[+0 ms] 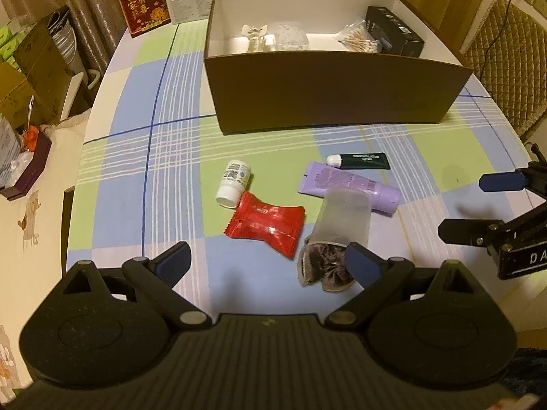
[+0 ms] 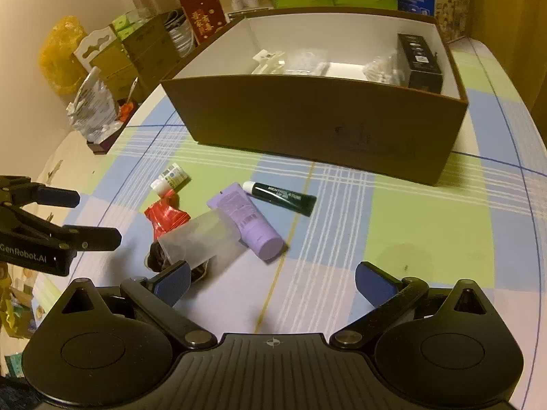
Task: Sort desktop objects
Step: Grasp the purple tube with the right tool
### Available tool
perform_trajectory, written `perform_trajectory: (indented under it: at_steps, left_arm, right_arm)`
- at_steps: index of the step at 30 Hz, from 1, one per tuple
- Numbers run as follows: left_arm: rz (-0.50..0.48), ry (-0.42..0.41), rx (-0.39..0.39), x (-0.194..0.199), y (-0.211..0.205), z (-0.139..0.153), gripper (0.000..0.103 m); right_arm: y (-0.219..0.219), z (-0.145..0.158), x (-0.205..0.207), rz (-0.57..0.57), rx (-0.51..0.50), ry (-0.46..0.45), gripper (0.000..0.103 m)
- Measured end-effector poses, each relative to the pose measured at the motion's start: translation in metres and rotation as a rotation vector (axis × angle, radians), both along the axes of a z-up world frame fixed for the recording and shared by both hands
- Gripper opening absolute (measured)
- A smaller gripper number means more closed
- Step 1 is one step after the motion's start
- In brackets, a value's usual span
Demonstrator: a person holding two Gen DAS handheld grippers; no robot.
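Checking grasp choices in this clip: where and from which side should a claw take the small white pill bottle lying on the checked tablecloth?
Grip the small white pill bottle across its labelled cylindrical body, coming from above with the jaws spanning its width. It lies on its side, cap towards the red crinkled snack packet, which sits against that end, so the far, free half is best. The open left claw is nearer.

Tablecloth (image 1: 177,143): blue, green, white plaid. Box (image 1: 335,95): brown outside, white inside. Packet (image 1: 266,225): red. Tube (image 1: 348,184): lilac. Small tube (image 1: 362,161): dark green, white cap. Bottle (image 1: 233,184): white.
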State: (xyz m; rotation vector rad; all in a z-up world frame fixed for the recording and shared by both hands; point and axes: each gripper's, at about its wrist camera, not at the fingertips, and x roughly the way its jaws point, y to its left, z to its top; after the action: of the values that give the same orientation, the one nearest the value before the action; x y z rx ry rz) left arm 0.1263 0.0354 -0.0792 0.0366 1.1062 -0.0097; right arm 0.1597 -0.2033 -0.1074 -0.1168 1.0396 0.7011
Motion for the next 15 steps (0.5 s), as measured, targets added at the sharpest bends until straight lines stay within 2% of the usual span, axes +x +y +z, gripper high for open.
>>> perform_trajectory:
  at_steps: [1, 4, 6, 8, 11, 15]
  left_arm:
    - [0.005, 0.002, 0.001, 0.000, 0.002, -0.001, 0.095]
    - [0.021, 0.006, 0.002, 0.000, 0.007, -0.004, 0.095]
    - [0.035, 0.011, 0.001, 0.001, 0.011, -0.007, 0.095]
    - [0.047, 0.016, 0.001, 0.002, 0.014, -0.009, 0.095]
    - [0.061, 0.022, 0.000, 0.004, 0.019, -0.013, 0.095]
    - [0.074, 0.035, -0.003, 0.009, 0.024, -0.019, 0.095]
  right_arm:
    - [0.001, -0.001, 0.000, 0.006, 0.001, -0.004, 0.098]
    - [0.005, -0.007, 0.003, 0.030, -0.007, -0.007, 0.083]
    - [0.007, -0.012, 0.005, 0.050, -0.008, -0.006, 0.062]
    - [0.011, -0.019, 0.008, 0.071, -0.017, -0.001, 0.053]
    - [0.016, -0.029, 0.012, 0.099, -0.029, -0.011, 0.049]
    - [0.027, -0.039, 0.017, 0.141, -0.061, -0.040, 0.048]
